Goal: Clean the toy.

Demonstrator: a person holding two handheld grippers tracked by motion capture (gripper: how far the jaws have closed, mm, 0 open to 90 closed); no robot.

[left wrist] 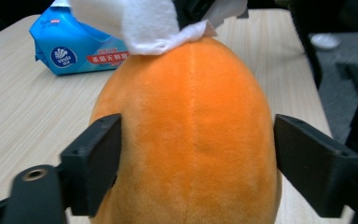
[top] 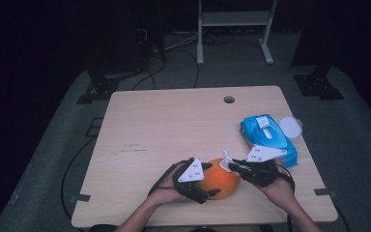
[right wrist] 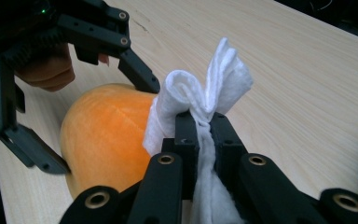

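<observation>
— On the desk [top: 164, 121], near its front edge: orange plush [top: 221, 180], between left gripper [left wrist: 193, 172] jaws, right one off it.
— Right gripper [right wrist: 204, 133]? Clenched on white wipe [right wrist: 205, 88], touching plush top.

plush toy [top: 221, 182] between left claw [top: 206, 180] and right claw [top: 233, 166], wipes pack [top: 268, 139] behind

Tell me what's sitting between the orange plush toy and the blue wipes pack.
The right gripper, shut on a white wipe, sits between the orange plush toy and the blue wipes pack in the high view.
</observation>
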